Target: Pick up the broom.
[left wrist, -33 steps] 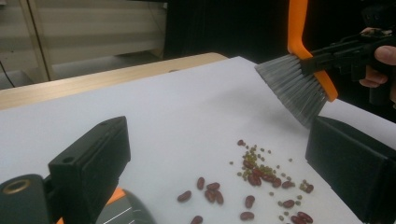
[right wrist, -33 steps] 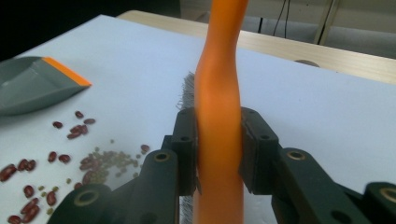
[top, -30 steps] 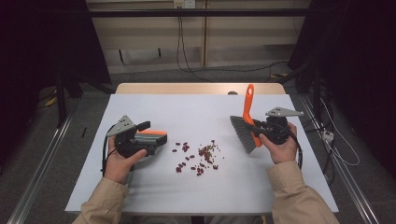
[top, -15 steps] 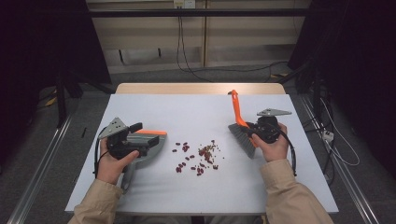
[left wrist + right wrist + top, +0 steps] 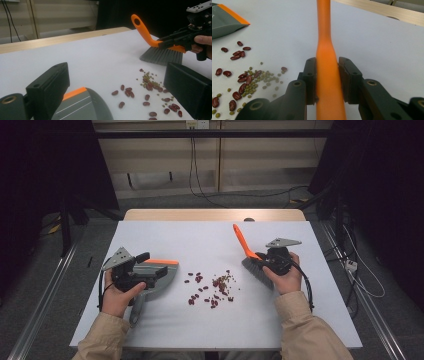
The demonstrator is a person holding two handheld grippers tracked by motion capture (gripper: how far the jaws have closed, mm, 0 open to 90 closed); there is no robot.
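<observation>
so i'm at the sweep-up stage here: beans [image 5: 212,287] scattered mid-table, brush on one side, dustpan on the other, nothing swept in yet as far as i can tell.

right gripper [image 5: 327,80] has its jaws clamped on the orange neck of the brush [image 5: 250,257], you can see both pads pressing the handle in the right gripper view. the bristles sit just right of the pile, low at the table, though i can't tell if they actually touch it. handle tilts up and away toward the far edge.

left gripper [image 5: 131,272] is at the dustpan [image 5: 157,272], which lies flat on the white table [image 5: 320,320] with its orange lip facing the beans, near but not touching them. honestly i cannot tell whether those jaws are gripping the pan or not. in the left gripper view they look wide apart with the pan lying low between them, so no clear contact.

next move, my guess: drag the brush leftward through the pile toward the pan lip, while the left side keeps the pan pinned flat so nothing slides under it. the small green ones will probably roll, so slow strokes.

room-wise it's comfy. lots of bare table behind the pile and toward the far wooden edge [image 5: 215,215], and the pile is well away from every edge. the near edge is the closer one, so i'd avoid flicking toward myself. the two grippers are well apart.
</observation>
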